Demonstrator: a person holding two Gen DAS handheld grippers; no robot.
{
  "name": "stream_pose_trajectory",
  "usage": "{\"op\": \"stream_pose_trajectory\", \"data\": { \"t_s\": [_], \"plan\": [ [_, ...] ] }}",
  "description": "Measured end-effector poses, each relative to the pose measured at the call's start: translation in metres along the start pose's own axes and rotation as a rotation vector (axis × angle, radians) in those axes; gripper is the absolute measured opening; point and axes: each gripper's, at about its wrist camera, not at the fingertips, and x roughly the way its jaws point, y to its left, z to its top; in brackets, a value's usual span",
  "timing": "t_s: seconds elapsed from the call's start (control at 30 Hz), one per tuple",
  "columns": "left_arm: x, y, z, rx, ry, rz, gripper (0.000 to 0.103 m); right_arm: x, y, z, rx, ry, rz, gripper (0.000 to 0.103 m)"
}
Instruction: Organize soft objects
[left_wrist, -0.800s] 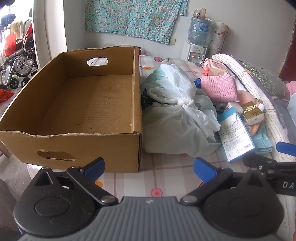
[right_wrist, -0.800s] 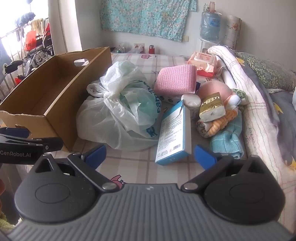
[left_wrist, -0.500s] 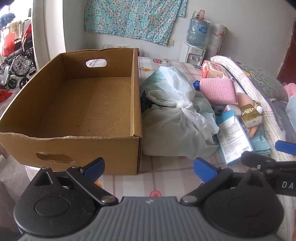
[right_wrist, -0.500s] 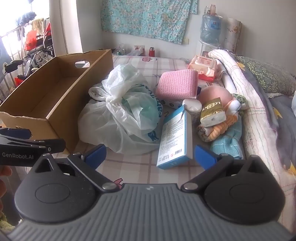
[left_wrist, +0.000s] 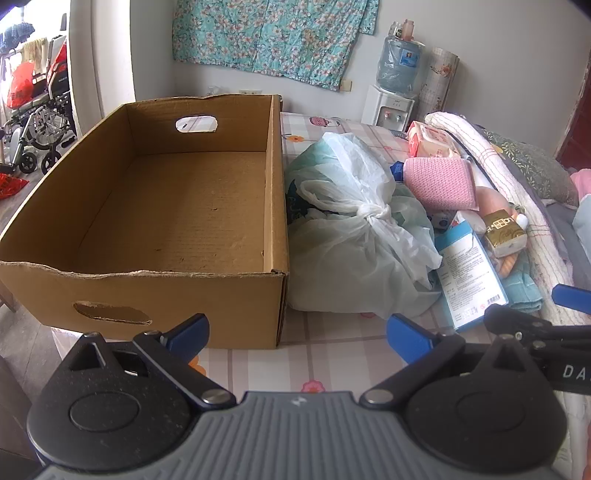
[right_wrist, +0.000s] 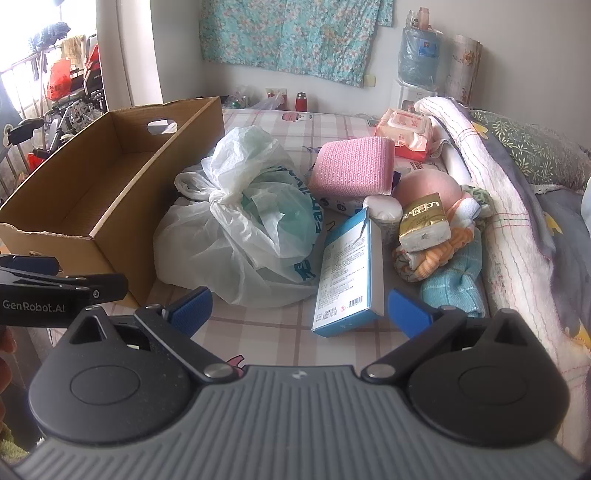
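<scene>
A floral cloth is hung on the wall. A water dispenser with a bottle is placed in the corner, and a wheelchair is seen beyond the doorway.

Your left wrist camera looks forward and steeply down along its gripper's fingers from the near edge of the bed, squarely facing the open cardboard box, which fills the left half of its view at close range. Your right wrist camera sits further right, tilted down likewise, and faces the pile beside the box: the knotted plastic bag, the blue carton and the pink knitted pad. Both views share box, bag, carton, pad and the floral cloth on the far wall.
</scene>
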Motion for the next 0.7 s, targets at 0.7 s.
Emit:
{"op": "stream_pose_trajectory", "data": {
  "t_s": [0.7],
  "plan": [
    [0.0009,-0.0037,-0.0009,0.013,0.007,0.002,0.103,0.0026,-0.0017,-0.0029,0.004,0.004,-0.003,0.102]
  ]
}}
